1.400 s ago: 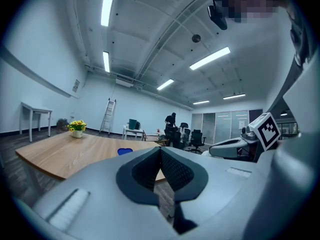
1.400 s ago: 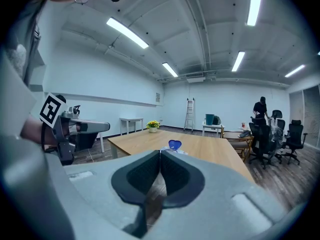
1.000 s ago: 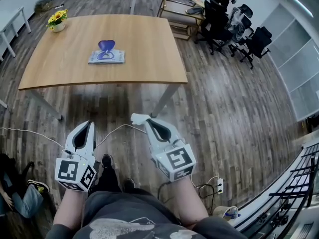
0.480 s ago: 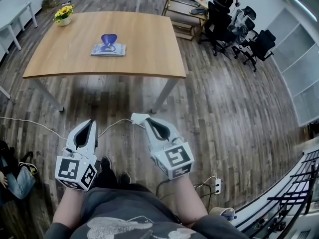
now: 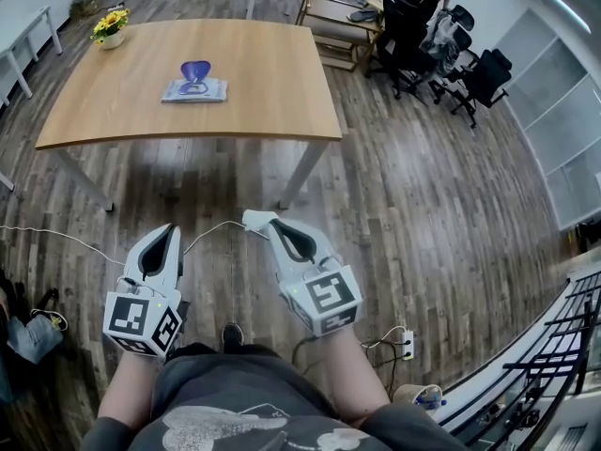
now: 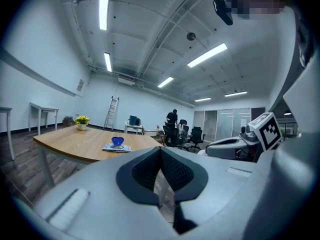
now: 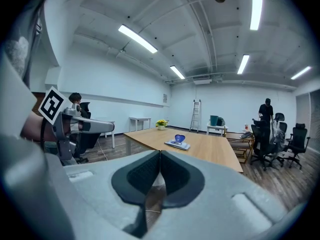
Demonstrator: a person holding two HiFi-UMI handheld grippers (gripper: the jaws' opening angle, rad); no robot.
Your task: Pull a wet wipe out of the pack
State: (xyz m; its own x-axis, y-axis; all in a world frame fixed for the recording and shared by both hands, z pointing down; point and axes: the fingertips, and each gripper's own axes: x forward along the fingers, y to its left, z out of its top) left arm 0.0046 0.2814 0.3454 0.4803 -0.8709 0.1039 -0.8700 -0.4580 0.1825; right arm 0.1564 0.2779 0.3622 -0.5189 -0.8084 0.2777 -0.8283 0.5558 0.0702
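Left tongs (image 5: pixel 167 231) closed; right tongs (image 5: pixel 273 226) pinch one wipe (image 5: pixel 254 218)

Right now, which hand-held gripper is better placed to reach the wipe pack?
Probably the left hand-held gripper: shut, empty, with the pack nearly straight ahead; the right hand-held gripper pinches a white scrap.

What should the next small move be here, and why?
Probably carry the white scrap to the table and release it: the right gripper is shut on it, seemingly a wipe already out; the left gripper is shut, empty; the pack lies far off, blue lid up.
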